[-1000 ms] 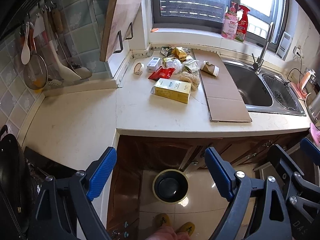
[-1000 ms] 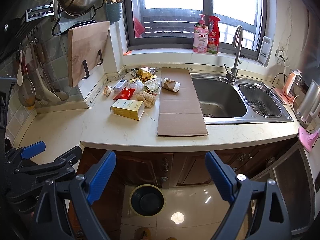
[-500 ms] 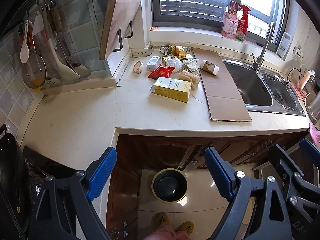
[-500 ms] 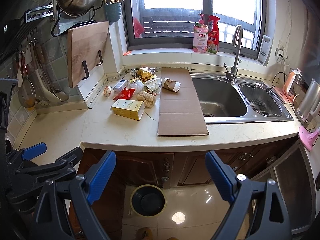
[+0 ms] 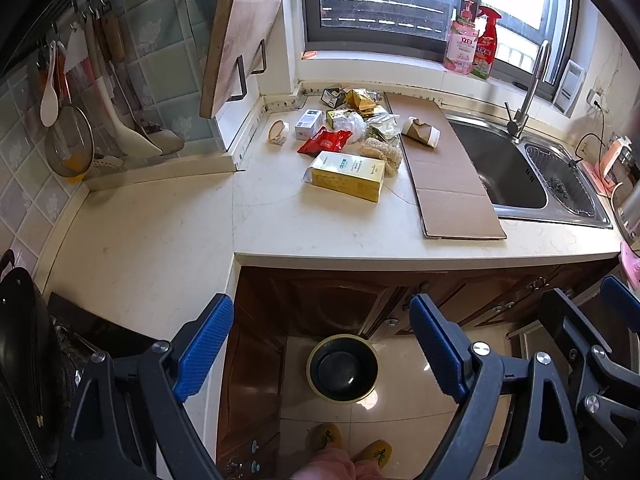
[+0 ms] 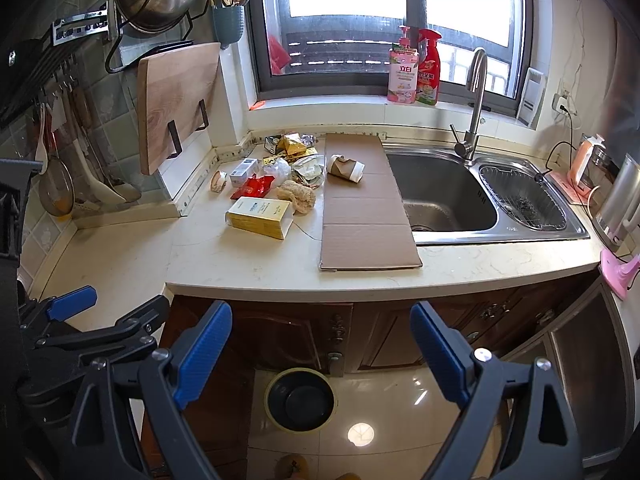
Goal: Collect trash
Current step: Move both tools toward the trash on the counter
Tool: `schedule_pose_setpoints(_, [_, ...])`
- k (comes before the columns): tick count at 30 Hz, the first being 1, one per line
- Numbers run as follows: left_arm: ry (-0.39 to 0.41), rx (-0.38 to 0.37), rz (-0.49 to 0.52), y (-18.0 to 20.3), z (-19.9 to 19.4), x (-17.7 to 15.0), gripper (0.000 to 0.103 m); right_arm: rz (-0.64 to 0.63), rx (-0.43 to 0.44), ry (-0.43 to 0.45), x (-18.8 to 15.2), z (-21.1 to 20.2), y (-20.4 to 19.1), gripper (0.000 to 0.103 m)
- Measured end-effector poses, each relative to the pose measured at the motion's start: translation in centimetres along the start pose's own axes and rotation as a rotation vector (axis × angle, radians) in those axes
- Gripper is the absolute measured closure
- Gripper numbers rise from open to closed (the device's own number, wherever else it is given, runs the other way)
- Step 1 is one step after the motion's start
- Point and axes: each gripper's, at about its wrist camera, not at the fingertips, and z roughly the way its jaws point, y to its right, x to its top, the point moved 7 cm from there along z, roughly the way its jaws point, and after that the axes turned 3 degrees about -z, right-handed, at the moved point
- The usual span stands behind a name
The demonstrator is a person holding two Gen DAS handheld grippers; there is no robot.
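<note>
Trash lies in a heap at the back of the counter: a yellow box, a red wrapper, a small white box, crumpled bags and a crushed paper cup on a flat cardboard sheet. A round bin stands on the floor below the counter edge. My left gripper and right gripper both hang open and empty in front of the cabinets, well short of the trash. The left gripper also shows in the right wrist view.
A steel sink with a tap lies right of the cardboard. A cutting board leans on the wall, utensils hang at left, bottles stand on the sill. A person's slippered feet are on the floor.
Both views have shifted only very slightly; the grippers stay open and the trash has not moved.
</note>
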Motion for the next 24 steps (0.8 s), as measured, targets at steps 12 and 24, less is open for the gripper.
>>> schedule_pose_setpoints(12, [0.004, -0.015, 0.008, -0.29, -0.37, 0.18, 0.015, 0.010, -0.012, -0.006, -0.29, -0.40, -0.33, 0.011])
schedule_pose_setpoints(24, [0.013, -0.023, 0.021, -0.23, -0.81, 0.13, 0.015, 0.026, -0.028, -0.005, -0.45, -0.79, -0.19, 0.011])
